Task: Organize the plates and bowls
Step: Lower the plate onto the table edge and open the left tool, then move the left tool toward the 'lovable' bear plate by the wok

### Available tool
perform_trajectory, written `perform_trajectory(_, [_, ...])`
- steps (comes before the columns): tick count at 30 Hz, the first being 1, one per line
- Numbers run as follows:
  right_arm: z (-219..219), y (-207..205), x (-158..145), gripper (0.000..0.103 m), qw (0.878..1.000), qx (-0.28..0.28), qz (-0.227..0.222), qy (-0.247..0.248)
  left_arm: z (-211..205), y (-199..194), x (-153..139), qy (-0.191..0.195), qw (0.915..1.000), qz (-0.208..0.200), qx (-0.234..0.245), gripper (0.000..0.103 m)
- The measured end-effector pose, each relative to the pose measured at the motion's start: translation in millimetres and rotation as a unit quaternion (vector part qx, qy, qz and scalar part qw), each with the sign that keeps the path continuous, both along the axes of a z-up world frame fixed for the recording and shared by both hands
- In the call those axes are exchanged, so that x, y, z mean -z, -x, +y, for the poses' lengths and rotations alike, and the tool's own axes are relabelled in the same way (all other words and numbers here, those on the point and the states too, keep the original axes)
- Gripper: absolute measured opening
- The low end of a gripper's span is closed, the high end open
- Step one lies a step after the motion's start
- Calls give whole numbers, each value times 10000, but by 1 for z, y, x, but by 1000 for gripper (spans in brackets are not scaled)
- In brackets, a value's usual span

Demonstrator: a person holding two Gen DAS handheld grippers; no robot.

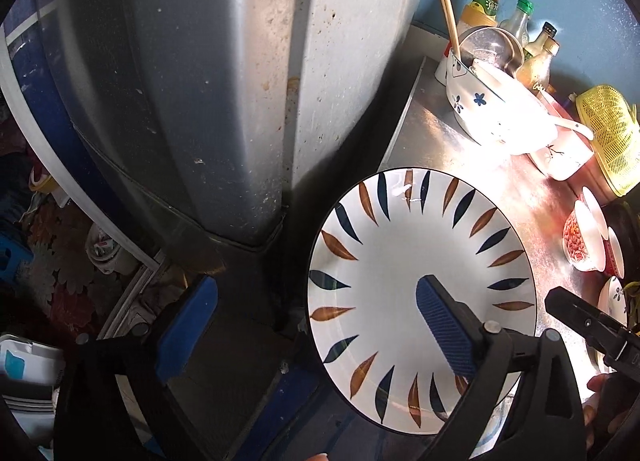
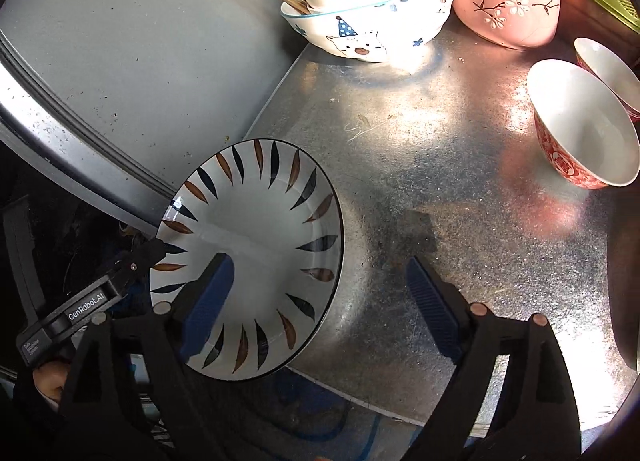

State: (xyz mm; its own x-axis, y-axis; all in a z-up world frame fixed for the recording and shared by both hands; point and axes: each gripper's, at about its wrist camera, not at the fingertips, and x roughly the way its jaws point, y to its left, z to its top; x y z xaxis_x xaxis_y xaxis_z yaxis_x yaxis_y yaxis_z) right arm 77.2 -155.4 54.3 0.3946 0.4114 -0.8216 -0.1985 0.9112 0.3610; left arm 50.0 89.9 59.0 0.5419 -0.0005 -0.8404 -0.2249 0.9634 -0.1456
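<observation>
Already the leaf-patterned plate (image 1: 420, 293) sits on the metal counter (image 1: 436, 129), the left gripper (image 1: 316, 331) spread wide, gripping nothing. From the right wrist, the right gripper (image 2: 322, 303) gapes too; the red bowl (image 2: 580, 129), pink bowl (image 2: 508, 5) and bear bowl (image 2: 372, 29) stand unsorted.

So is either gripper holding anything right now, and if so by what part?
Nothing is held. Both the left gripper and the right gripper are open, and the leaf-patterned plate rests on the metal counter, overhanging its edge.
</observation>
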Motion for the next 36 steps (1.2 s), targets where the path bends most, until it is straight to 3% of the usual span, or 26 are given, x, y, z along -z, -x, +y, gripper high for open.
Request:
perform_trajectory(2, [3,4,-7,92,9999,-3,-77,80,-2,3,-6,-62,10000,-16,72,102])
perform_trajectory(4, [6,8,-13,103,9997,13,-114,207,-5,6,-12,-141,9998,-8,119,102])
perform_trajectory(20, [-12,54,-50,103,9975,526,-367,288,-29,31,-46,-30,9978,-248,615,102])
perform_trajectory(36, [-83,101,-64,103,9896,1359,-464,112,-114,38,-64,-10,9892,-225,1450,102])
